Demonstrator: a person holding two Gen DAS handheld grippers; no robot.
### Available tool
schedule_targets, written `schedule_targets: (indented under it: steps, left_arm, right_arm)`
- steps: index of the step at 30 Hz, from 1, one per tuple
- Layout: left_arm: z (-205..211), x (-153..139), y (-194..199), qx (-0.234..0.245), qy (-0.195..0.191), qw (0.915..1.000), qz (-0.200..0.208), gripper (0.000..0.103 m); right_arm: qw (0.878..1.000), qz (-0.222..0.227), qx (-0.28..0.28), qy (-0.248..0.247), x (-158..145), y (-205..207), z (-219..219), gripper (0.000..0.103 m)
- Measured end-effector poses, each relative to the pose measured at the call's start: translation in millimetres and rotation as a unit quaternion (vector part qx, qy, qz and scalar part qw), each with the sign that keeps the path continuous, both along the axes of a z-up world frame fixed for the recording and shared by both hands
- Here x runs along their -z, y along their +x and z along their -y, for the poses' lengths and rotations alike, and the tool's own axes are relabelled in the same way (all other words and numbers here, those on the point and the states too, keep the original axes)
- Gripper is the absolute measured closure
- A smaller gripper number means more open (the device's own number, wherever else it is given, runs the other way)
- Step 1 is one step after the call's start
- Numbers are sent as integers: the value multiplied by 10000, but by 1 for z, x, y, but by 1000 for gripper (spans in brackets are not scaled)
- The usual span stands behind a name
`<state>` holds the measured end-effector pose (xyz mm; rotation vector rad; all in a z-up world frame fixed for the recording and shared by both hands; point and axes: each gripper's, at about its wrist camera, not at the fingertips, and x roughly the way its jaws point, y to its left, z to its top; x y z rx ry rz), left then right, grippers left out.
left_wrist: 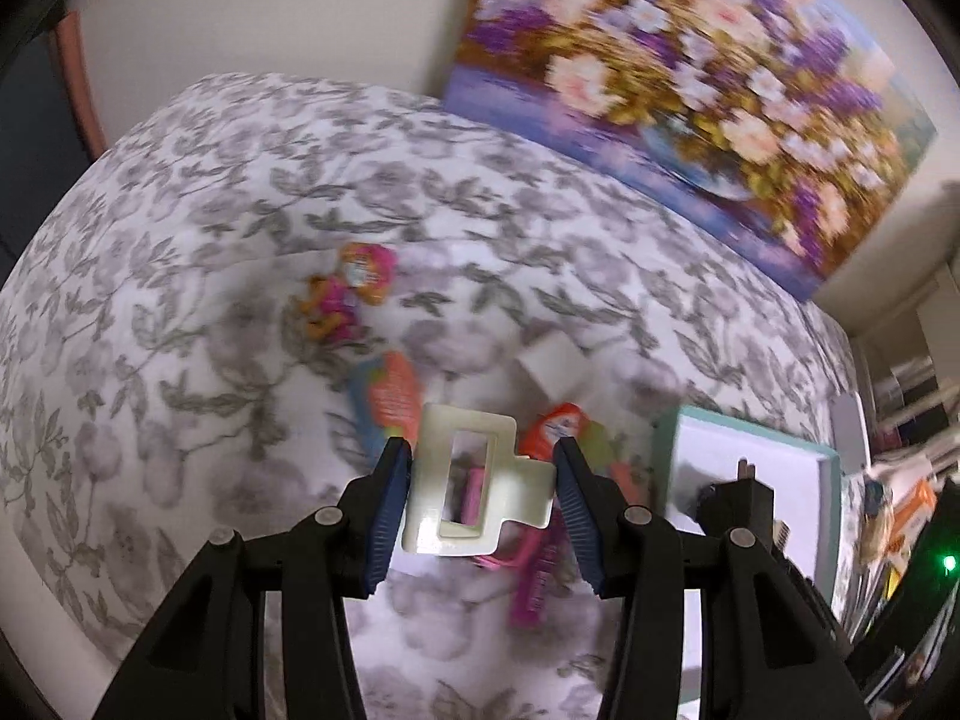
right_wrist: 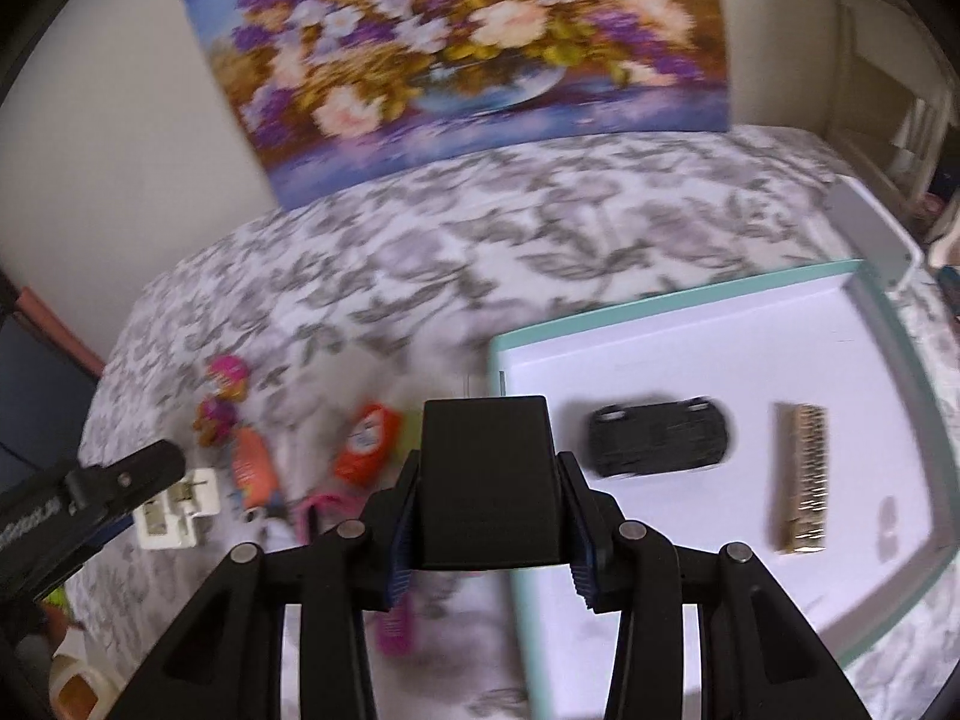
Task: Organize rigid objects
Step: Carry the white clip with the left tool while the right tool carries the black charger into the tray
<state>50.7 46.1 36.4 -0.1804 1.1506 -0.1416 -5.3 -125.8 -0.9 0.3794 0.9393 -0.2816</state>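
My left gripper [left_wrist: 483,468] is shut on a cream-white plastic clip [left_wrist: 474,483] and holds it above the bedspread; it also shows in the right wrist view [right_wrist: 174,510]. My right gripper [right_wrist: 489,483] is shut on a black plug adapter [right_wrist: 489,480], held at the left rim of the teal-edged white tray [right_wrist: 690,300]. The tray holds a black toy car [right_wrist: 660,438] and a gold comb-like bar [right_wrist: 804,477]. Loose on the bed lie a pink doll figure [left_wrist: 354,288], orange toys [left_wrist: 396,396], an orange figure [right_wrist: 366,441] and a pink comb [right_wrist: 396,630].
The floral grey bedspread [left_wrist: 240,210] covers the bed. A flower painting [left_wrist: 690,78] leans on the wall behind it. A white cube [left_wrist: 552,366] lies near the toys. Cluttered shelves [left_wrist: 912,480] stand to the right of the bed.
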Motion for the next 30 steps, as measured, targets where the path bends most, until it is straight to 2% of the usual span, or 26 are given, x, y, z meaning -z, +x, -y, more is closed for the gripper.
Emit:
schedule_targets:
  steps: [11,23,30]
  left_arm:
    - [73,2,-20,790,399,9960,76,53]
    - [142,27,-39,1576,425,9864,-180,53]
    - [172,38,-44,1885,622,9800,-113,52]
  right_arm:
    - [9985,-141,518,-76,4,-15,56,59]
    - [9917,-277,1236,-204,11,-37,112,59]
    - [9868,-282,1580,-234,14,-48,135,59]
